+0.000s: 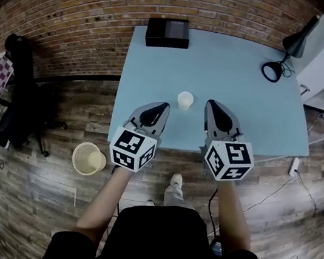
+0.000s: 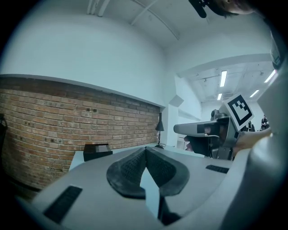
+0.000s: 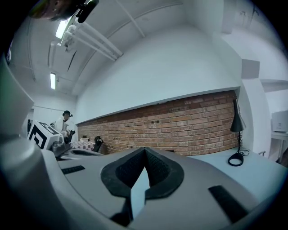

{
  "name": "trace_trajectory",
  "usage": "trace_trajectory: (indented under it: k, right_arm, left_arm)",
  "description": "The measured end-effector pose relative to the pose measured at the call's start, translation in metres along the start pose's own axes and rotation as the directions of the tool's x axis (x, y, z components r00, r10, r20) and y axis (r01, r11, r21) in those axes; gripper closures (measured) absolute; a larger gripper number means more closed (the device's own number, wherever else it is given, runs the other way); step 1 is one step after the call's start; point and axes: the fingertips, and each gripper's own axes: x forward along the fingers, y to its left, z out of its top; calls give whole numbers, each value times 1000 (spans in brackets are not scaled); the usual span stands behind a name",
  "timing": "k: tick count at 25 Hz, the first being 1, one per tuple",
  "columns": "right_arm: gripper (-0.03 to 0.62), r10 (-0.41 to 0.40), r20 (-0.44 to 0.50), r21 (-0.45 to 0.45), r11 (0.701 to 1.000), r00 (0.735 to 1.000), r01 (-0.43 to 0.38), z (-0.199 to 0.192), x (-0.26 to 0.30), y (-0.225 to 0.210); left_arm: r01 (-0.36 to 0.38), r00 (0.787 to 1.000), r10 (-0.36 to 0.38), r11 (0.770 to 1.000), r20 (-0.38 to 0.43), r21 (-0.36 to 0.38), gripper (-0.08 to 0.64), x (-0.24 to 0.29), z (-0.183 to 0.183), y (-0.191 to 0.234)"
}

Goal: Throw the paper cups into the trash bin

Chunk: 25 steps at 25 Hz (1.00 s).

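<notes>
- Across the head view, one paper cup is standing upright on the blue surface, near its front edge. The left gripper is hovering at the cup's 8 o'clock and the right gripper at its 3 o'clock, neither touching it. The trash bin is sitting on the floor, well apart, at the cup's 7 o'clock. A black box is lying at 12 o'clock by the brick wall.
- Along the left gripper view, the fingers are pressing together with nothing between them. The cup is not showing here, only the box and a lamp beyond.
- Along the right gripper view, the fingers are likewise meeting tip to tip, empty, and the cup is again not showing.
- Judging the risk: closed tips reaching the light cup would be nudging it, so it could tip and roll off the front edge. With the bin so far aside, an early release would likely be missing it.
</notes>
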Motion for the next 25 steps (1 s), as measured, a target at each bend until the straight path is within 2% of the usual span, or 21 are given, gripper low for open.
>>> trace_trajectory:
  k: [6,13,19,25]
  right_arm:
    - [590,41,-2,26,999,999,-41,-1,25,-38]
    - [590,79,-44,71,995,996,-76,-22,55,-73]
    - [590,113,-64,101,989,992,-106,-35,70,-93]
    - [590,127,-87,105,988,988,-117,-45,81,-101]
  left_arm:
    - [-10,999,10,1000,-33,-4,558,42,-3,3]
    - [-17,994,16,1000,-112,-1,558,79,-20,5]
    - [-46,987,47,999,-154,11,558,100,-34,6]
    - [-57,974,67,997,-215,55,558,116,-51,12]
